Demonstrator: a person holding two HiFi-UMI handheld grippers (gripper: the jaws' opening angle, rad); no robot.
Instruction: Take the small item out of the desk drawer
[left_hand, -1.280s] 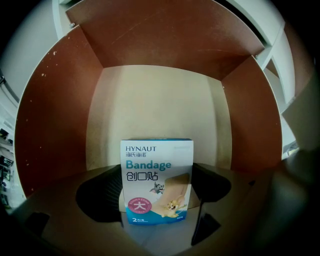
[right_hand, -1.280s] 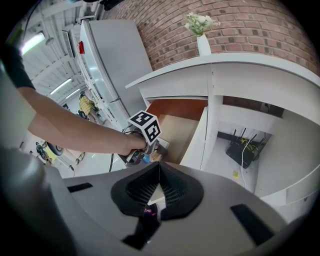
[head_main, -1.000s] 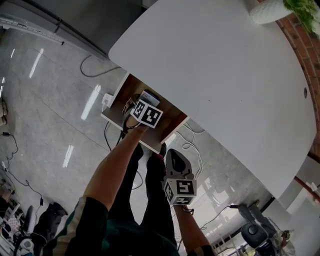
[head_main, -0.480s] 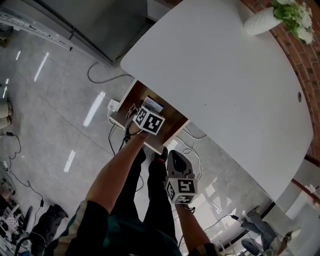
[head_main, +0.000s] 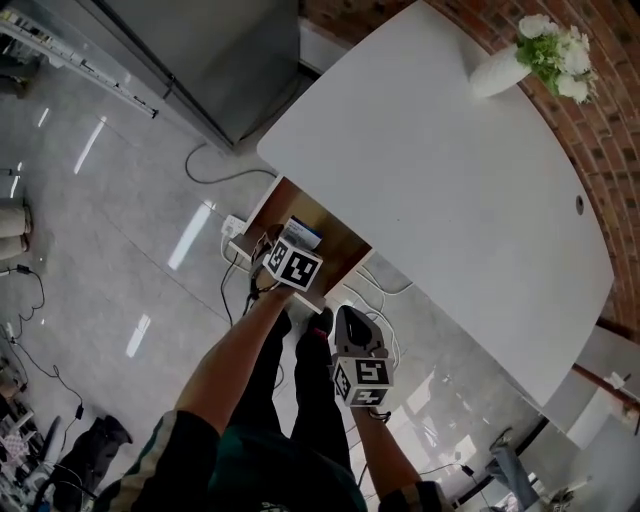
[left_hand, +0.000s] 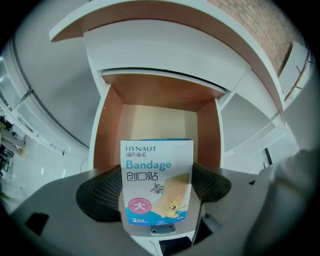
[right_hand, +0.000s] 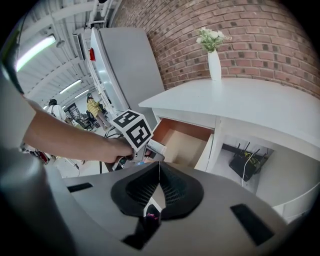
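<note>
Before open drawer (left_hand: 152, 117), blue-white bandage box (left_hand: 156, 180)

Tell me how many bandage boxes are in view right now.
1. The bandage box is clamped in the left hand-held gripper, at the open desk drawer. It hides part of the drawer, so another could lie behind it.

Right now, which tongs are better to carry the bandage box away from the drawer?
Left. The left tongs are shut on the bandage box, right at the open drawer. The right tongs are shut, hold nothing, and hang farther from the drawer.
</note>
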